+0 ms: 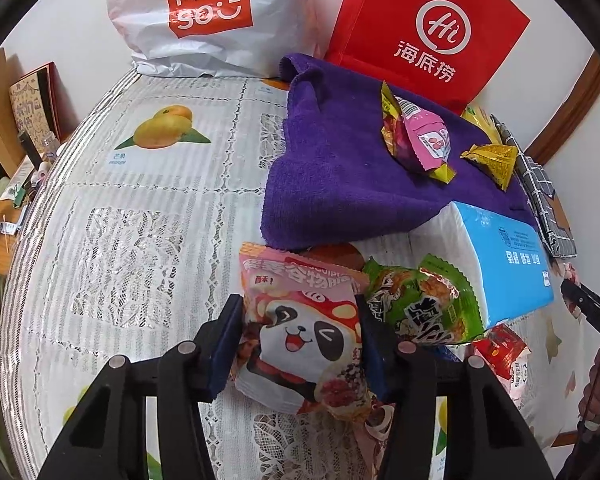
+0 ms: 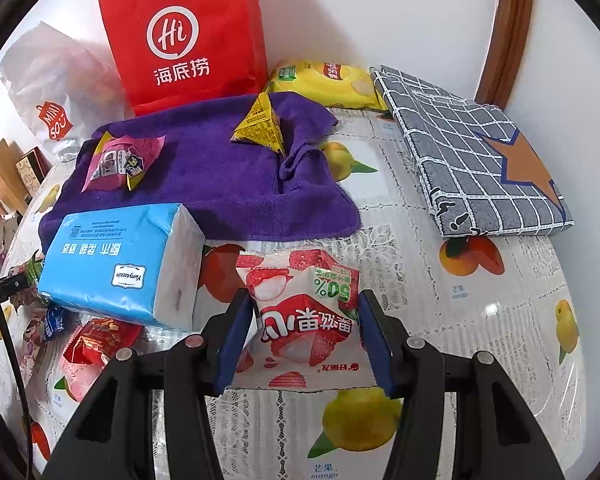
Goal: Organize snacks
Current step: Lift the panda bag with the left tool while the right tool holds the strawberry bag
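- My left gripper [image 1: 300, 344] clamps the panda snack packet [image 1: 304, 336], its pads pressing both sides.
- My right gripper [image 2: 302, 338] grasps the lychee snack packet [image 2: 304, 312] on the tablecloth [image 2: 460, 300].

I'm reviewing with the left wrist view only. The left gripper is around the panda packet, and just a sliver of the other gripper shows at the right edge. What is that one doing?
Observer: The right gripper has its pads against both sides of a red-and-white lychee packet.
Operator: Where is that packet relative to the tissues?
Observer: In the right wrist view it sits just right of the blue tissue pack, in front of the purple towel.
Operator: And the yellow scrap behind the towel?
Observer: That is a yellow chip bag, lying flat between the red paper bag and the checked cloth.
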Demonstrator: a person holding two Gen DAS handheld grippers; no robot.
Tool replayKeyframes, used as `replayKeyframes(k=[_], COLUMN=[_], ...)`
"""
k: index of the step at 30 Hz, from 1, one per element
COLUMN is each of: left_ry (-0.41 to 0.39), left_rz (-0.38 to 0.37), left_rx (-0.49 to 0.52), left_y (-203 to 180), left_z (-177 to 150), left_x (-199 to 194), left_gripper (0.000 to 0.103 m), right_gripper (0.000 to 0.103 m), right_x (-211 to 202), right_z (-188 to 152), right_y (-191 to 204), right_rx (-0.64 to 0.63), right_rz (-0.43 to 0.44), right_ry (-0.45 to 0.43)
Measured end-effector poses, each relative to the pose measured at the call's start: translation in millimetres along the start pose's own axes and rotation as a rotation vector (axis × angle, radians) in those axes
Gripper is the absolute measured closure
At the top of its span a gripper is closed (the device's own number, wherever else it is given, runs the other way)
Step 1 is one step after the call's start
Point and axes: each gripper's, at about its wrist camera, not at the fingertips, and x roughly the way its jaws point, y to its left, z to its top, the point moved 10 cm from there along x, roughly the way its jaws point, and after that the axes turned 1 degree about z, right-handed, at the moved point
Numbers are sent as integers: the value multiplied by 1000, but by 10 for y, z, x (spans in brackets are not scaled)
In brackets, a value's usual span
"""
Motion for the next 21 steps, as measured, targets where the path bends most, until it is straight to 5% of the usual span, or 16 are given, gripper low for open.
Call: replayKeyframes(k=[21], left_ry=[-40], left_rz=[9], left_rx=[-17], left_y=[101], left_z=[-32], left_x=[-212], left_gripper=[53], right_gripper=[50], right_x=[-112], right_z=[-12], right_y=[130], right_rx=[-9], right_rz=[16], right_ry=[-19])
